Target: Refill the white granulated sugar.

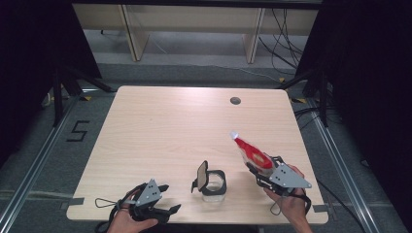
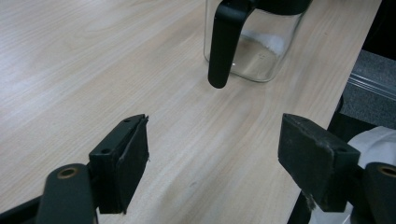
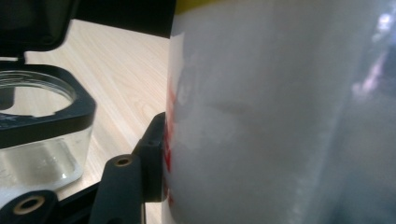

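red-and-white pouch (image 1: 251,152), clear black-rimmed jar (image 1: 213,183)

lab: floor rails (image 1: 340,160), black curtains (image 1: 369,58)

The counter (image 1: 165,126) was a pale wood-grain top with rounded corners and a small round dark cable hole (image 1: 235,101) near its far edge, well beyond the right gripper (image 1: 260,170). Directly on it stood one thing: a clear glass jar (image 1: 214,184) with a black square collar and its black lid flipped up, near the front edge, between the two grippers and just ahead of the left gripper (image 1: 163,199).
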### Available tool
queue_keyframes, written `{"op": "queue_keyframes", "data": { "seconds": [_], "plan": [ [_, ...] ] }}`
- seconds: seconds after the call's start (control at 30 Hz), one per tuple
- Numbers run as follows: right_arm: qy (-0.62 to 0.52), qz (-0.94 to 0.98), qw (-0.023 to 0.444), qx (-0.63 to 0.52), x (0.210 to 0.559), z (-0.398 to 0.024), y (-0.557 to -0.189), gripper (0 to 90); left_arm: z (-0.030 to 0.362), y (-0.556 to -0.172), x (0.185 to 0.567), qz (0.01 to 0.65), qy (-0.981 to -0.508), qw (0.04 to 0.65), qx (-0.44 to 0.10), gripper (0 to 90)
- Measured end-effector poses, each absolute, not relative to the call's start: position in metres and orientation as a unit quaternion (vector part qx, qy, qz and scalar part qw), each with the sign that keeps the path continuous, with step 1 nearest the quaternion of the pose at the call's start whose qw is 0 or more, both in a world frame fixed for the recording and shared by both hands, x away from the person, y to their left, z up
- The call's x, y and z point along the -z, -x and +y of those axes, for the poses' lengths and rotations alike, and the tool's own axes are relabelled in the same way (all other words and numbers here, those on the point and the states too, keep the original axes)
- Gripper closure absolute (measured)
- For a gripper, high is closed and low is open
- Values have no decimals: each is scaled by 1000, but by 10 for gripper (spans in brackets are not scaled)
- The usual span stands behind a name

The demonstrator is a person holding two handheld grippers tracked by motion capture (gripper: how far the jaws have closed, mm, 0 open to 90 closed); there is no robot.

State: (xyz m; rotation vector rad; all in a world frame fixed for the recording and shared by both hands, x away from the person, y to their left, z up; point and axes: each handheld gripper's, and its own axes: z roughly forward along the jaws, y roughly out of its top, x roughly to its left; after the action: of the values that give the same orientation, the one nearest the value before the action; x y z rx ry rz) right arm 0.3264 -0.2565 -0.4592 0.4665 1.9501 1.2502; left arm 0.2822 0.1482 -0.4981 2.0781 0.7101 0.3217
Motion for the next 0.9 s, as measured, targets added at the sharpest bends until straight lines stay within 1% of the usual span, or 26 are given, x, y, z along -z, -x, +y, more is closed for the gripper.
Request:
{"op": "queue_keyframes", "data": {
  "seconds": [0.1,0.2,0.3,0.33,0.37,0.43,0.5,0.53,0.63,0.67,0.7,0.9],
  "plan": [
    [-167,769,391,-478,455,-254,-318,491,148,-282,499,294,-834,450,-125,239],
    [-140,776,416,-453,452,-255,-308,492,150,-283,498,295,-836,446,-125,239],
    [-119,791,435,-413,449,-254,-296,493,148,-283,499,293,-835,449,-124,239],
    [-109,796,443,-399,449,-254,-292,493,148,-283,500,292,-837,444,-132,239],
    [-106,798,446,-391,449,-253,-288,494,147,-282,500,296,-834,450,-122,239],
    [-86,802,459,-372,447,-253,-284,494,148,-282,500,290,-840,441,-123,239],
    [-74,804,471,-355,446,-253,-279,494,148,-283,499,290,-838,445,-126,239],
    [-63,804,481,-344,445,-253,-278,494,147,-282,500,295,-834,450,-123,239],
    [-31,811,508,-289,444,-250,-272,495,150,-284,500,289,-841,438,-129,239],
    [-43,814,503,-288,447,-249,-270,495,149,-285,501,286,-837,448,-131,239],
    [-26,816,510,-271,447,-248,-270,496,149,-285,501,297,-835,446,-128,239],
    [25,824,533,-190,450,-240,-265,498,152,-287,500,293,-837,443,-131,237]
  ]
}}
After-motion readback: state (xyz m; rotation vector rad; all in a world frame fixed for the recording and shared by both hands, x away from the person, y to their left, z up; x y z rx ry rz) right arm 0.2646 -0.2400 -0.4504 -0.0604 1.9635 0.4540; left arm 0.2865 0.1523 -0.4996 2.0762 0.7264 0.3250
